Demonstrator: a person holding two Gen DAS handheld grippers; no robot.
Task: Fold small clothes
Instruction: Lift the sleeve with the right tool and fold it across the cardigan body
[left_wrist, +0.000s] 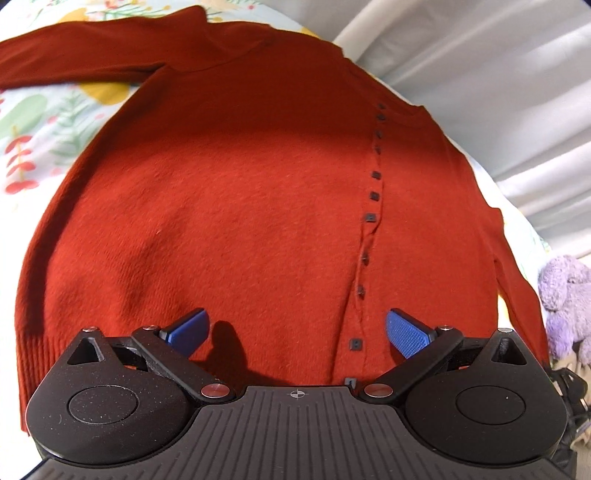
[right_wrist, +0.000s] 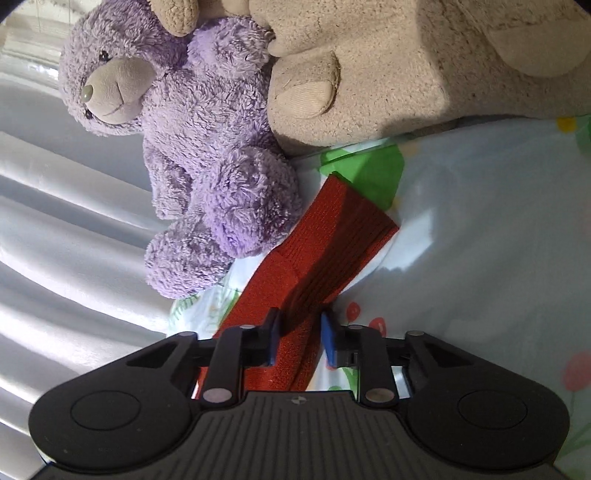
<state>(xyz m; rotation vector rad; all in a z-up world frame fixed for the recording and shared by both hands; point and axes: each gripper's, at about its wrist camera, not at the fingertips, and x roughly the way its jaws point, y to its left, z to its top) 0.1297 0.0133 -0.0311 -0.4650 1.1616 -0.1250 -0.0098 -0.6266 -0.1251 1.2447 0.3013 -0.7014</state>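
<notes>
**Right gripper on the sleeve, left gripper spread over the cardigan**

Your left gripper hangs over the red cardigan with its blue pads spread wide and nothing between them. The garment lies flat on the floral sheet directly beneath and ahead of the tool, its line of dark buttons running away from you just right of centre. One sleeve stretches off to the far left; the other trails down the right side towards a purple plush bear.

Your right gripper has its jaws drawn in close on the sleeve, the red knit passing between the pads near the ribbed cuff, which lies just ahead of the fingertips. The bear sits ahead and to the left of the tool, touching the sleeve's edge, with a beige plush toy beyond it.
</notes>
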